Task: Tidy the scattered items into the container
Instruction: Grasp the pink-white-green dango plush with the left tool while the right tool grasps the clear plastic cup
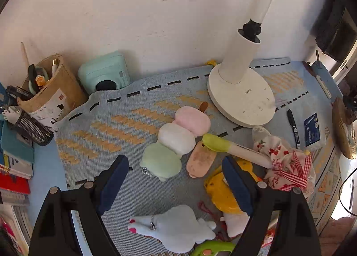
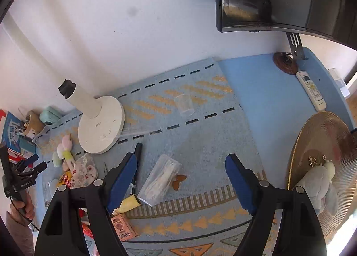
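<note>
So both claws are wide open and hold nothing. The left gripper hangs over the blue woven mat, with its fingers spread above a heap of toys. Right between them lies a plush dango toy with pink, white and green balls on a stick. Just beside it lie a peach-colored tag and a pen with a yellow-green cap. A yellow duck toy sits under the right finger, touching a flowery cloth pouch with a red checked ribbon. A pale blue plush animal lies near the bottom edge of the mat.

The right gripper hangs over the same mat, farther right. Between its fingers lies a clear packet of white picks, with a small brown butterfly shape touching it. A black marker lies by the left finger. The gold fluted tray rests at the right edge of the table, and a pale plush bunny already lies in it. A white lamp base stands near the back edge.
</note>
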Demonstrator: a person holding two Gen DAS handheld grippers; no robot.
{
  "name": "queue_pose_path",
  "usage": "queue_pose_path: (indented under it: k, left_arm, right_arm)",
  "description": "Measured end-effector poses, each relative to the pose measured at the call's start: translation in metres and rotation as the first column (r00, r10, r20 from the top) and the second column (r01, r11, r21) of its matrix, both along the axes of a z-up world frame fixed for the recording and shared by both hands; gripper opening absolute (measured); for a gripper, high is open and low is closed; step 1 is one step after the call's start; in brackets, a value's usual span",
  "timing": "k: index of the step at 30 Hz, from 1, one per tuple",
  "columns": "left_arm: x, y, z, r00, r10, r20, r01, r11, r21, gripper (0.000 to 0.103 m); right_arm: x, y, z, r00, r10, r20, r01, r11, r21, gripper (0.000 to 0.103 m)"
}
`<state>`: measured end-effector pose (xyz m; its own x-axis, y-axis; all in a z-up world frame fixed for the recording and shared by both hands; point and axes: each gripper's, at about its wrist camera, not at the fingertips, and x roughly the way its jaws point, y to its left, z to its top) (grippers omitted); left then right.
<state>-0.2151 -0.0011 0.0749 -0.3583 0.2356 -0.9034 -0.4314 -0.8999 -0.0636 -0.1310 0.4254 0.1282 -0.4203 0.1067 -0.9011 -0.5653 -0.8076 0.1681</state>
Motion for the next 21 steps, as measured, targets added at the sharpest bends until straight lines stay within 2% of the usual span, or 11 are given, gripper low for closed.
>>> queue_pose_path:
  k: [3, 6, 7, 8, 10, 12, 16, 18, 20, 21]
  left_arm:
    - [-0.020, 0.003, -0.021, 0.999, -0.024, 0.030, 0.024, 1.000, -0.005, 0.084]
    - [-0.029, 0.005, -0.034, 0.998, -0.053, 0.041, 0.053, 0.999, -0.009, 0.084]
    - [-0.030, 0.007, -0.038, 0.997, -0.067, 0.047, 0.068, 0.998, -0.008, 0.084]
    - [-0.031, 0.008, -0.041, 0.996, -0.079, 0.050, 0.080, 0.997, -0.013, 0.084]
    - [-0.031, 0.010, -0.046, 0.994, -0.094, 0.057, 0.095, 0.995, -0.018, 0.084]
    - [-0.031, 0.009, -0.049, 0.994, -0.093, 0.059, 0.094, 0.996, -0.011, 0.084]
    - [-0.030, 0.007, -0.054, 0.994, -0.079, 0.077, 0.077, 0.997, 0.028, 0.084]
    - [-0.029, 0.009, -0.057, 0.993, -0.081, 0.081, 0.080, 0.997, 0.020, 0.084]
    - [-0.027, 0.012, -0.057, 0.994, -0.089, 0.069, 0.089, 0.996, 0.009, 0.084]
    - [-0.027, 0.014, -0.057, 0.993, -0.091, 0.069, 0.090, 0.996, 0.008, 0.084]
  right_arm:
    - [-0.022, 0.009, -0.015, 1.000, 0.004, 0.000, -0.004, 1.000, -0.010, 0.081]
    - [-0.053, 0.017, -0.033, 0.999, 0.037, 0.021, -0.038, 0.998, 0.045, 0.081]
    - [-0.063, 0.020, -0.041, 0.998, 0.050, 0.034, -0.052, 0.997, 0.062, 0.077]
    - [-0.074, 0.024, -0.049, 0.997, 0.054, 0.055, -0.058, 0.996, 0.073, 0.069]
    - [-0.089, 0.035, -0.068, 0.995, 0.039, 0.095, -0.045, 0.997, 0.057, 0.059]
    - [-0.098, 0.046, -0.083, 0.992, 0.019, 0.121, -0.024, 0.999, 0.040, 0.055]
    - [-0.107, 0.056, -0.102, 0.988, 0.030, 0.152, -0.034, 0.999, 0.025, 0.055]
    - [-0.109, 0.058, -0.107, 0.987, 0.037, 0.158, -0.043, 0.999, 0.031, 0.053]
    - [-0.111, 0.059, -0.111, 0.985, 0.045, 0.167, -0.053, 0.998, 0.043, 0.034]
    - [-0.111, 0.058, -0.113, 0.984, 0.048, 0.172, -0.058, 0.997, 0.050, 0.033]
